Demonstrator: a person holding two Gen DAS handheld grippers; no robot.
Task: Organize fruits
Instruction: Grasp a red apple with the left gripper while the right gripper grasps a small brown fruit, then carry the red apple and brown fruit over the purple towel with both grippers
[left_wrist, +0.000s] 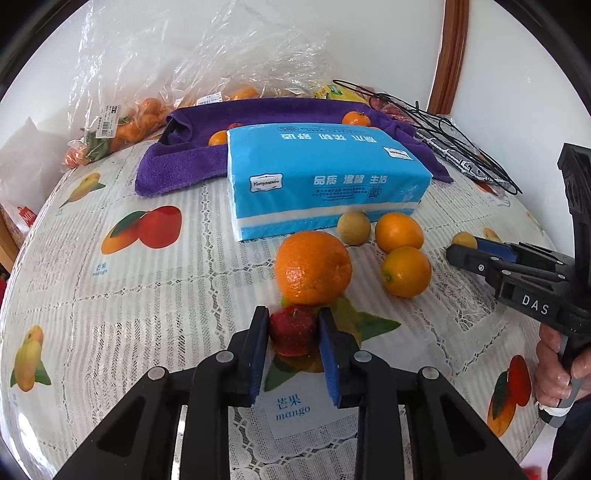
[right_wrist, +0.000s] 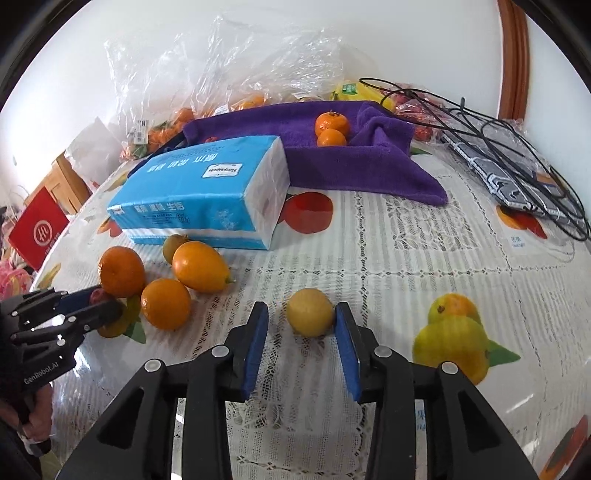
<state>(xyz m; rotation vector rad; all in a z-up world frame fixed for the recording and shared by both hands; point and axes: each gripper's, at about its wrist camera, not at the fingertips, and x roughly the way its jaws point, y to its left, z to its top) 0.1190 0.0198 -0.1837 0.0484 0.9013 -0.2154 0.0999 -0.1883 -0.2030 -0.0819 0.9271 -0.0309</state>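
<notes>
Sorting barely begun: left gripper (left_wrist: 293, 325) clenched a small red fruit (left_wrist: 292, 332); right gripper (right_wrist: 301, 325), its jaws parted, straddled a round yellow fruit (right_wrist: 309, 312); two tangerines (right_wrist: 331, 129) lay on the purple towel (right_wrist: 351, 166).

My left camera sits behind my left tongs (left_wrist: 293, 325) and looks steeply down, close to the surface (left_wrist: 147, 314). My right camera looks the same way over my right tongs (right_wrist: 301, 321). Both views share the blue tissue pack (left_wrist: 321, 177) beyond the tongs, and each sees the other tongs at its side.
</notes>
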